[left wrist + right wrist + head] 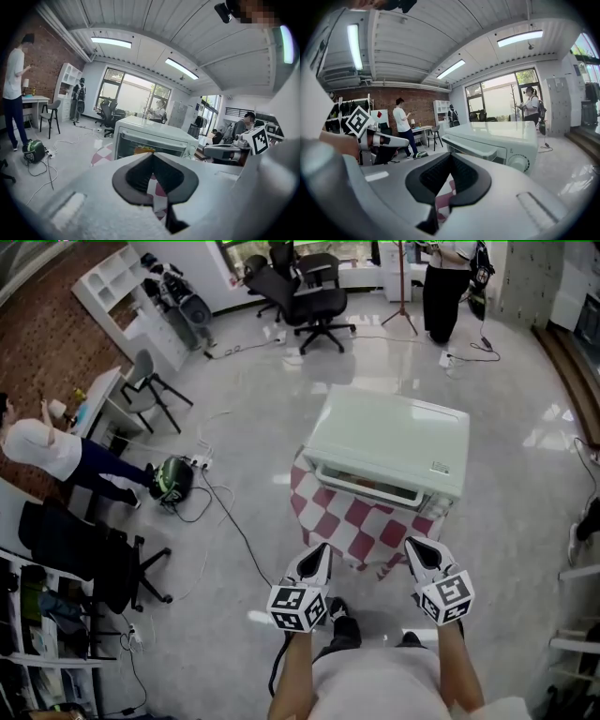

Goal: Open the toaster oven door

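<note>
A pale green toaster oven (389,444) stands on a small table with a red-and-white checked cloth (352,524). Its door is closed, the handle bar (369,487) running along the top of the glass front. In the left gripper view the oven (150,138) is straight ahead, with something orange behind its glass. The right gripper view shows the oven (497,140) with its handle and a knob (517,162). My left gripper (317,557) and right gripper (419,551) hover side by side short of the table's near edge. Both are shut on nothing, apart from the oven.
A person in white stands by a desk (42,448) at the far left. Office chairs (309,296) and another person (444,287) are behind the oven. Cables and a green bag (172,478) lie on the floor to the left. Shelving (577,615) stands at the right edge.
</note>
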`<state>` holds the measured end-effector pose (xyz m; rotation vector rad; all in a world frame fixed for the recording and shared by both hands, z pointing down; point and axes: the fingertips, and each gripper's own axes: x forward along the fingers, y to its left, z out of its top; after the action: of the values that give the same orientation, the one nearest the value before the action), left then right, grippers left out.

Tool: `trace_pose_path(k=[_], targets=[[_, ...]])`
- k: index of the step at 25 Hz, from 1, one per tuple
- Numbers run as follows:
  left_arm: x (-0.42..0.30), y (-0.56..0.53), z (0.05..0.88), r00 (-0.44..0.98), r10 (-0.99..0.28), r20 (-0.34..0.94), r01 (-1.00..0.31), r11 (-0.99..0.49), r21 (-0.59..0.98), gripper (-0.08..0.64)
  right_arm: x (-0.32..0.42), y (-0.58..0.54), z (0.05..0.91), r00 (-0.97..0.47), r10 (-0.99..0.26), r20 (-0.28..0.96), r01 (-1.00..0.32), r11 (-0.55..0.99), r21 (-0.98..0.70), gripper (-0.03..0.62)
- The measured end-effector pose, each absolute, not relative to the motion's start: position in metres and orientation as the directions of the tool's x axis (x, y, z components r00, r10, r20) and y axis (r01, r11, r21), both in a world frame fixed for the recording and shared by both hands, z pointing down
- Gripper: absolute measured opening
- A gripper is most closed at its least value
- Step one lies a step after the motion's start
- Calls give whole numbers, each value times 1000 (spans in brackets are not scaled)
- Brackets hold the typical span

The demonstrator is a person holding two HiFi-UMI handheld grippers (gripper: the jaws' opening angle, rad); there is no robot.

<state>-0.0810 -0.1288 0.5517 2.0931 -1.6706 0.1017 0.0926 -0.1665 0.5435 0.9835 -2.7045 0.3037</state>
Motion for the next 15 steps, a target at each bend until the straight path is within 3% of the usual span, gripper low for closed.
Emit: trace_pose_path(k=[15], targets=[[-148,-148,572,387,-865,318,-899,-277,340,5,14,-191,545,-674,-633,381,-661,747,72,5]])
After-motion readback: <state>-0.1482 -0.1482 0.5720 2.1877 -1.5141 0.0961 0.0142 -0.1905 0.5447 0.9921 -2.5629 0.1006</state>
